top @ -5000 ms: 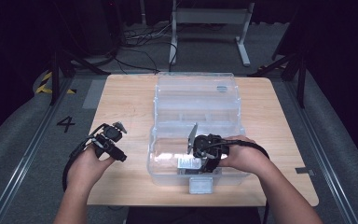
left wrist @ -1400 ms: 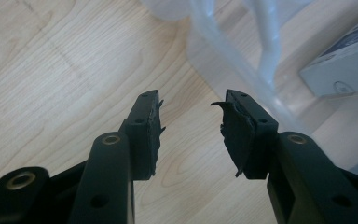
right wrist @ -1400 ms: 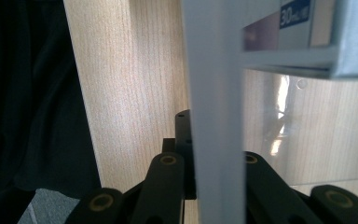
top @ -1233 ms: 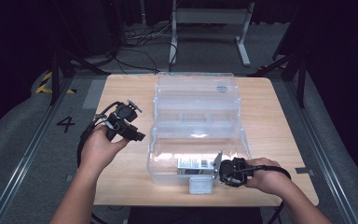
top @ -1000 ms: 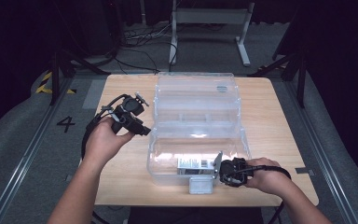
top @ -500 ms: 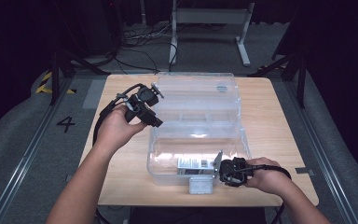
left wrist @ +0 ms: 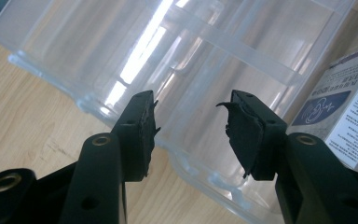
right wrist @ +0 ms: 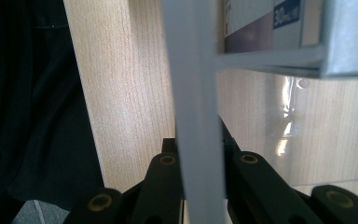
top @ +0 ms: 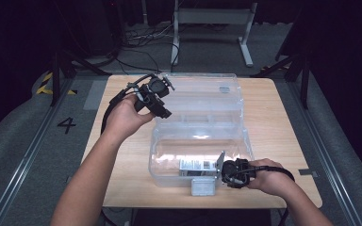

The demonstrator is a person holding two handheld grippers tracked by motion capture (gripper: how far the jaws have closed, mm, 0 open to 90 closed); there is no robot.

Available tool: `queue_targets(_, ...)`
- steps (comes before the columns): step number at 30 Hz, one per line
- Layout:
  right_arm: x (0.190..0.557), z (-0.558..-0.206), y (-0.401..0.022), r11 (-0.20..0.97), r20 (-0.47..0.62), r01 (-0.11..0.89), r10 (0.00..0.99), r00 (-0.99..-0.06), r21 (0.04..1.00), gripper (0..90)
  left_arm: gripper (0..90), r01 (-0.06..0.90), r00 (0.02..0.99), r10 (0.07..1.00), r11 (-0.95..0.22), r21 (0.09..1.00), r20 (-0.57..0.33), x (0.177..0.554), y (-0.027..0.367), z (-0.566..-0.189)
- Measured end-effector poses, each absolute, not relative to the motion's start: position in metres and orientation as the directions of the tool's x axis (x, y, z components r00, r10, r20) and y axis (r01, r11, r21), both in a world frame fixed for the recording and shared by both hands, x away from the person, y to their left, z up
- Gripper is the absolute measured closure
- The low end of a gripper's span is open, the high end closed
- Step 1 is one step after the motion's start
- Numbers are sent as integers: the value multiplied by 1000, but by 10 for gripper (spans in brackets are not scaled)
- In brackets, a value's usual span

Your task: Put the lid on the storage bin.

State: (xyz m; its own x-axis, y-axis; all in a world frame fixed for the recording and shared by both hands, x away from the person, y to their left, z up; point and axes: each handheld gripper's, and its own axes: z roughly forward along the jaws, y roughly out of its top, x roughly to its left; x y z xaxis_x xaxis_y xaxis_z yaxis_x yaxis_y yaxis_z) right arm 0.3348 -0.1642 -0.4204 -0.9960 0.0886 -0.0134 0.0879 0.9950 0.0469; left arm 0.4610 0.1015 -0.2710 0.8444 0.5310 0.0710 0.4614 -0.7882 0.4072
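1. The clear plastic box [top: 200, 141] sits mid-table [top: 283, 122], its lid [top: 202, 94] thrown back toward the far edge; a small printed carton [top: 195, 165] lies inside.
2. Right gripper [top: 224, 170] — jaws clamped on the box's near wall.
3. Left gripper [top: 162, 110] hovers at the lid's left edge — jaws apart, just been opening, nothing between.

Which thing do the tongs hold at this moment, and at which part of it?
The right tongs are shut on the near front wall of the clear plastic box. The left tongs are open and hold nothing.
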Motion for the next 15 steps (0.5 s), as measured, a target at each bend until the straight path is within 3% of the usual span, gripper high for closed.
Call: queue_targets(15,335,-421,-164,995,-21,92,93,-995,50,861,465,381,890,445,-844,378,96,483,64,-270)
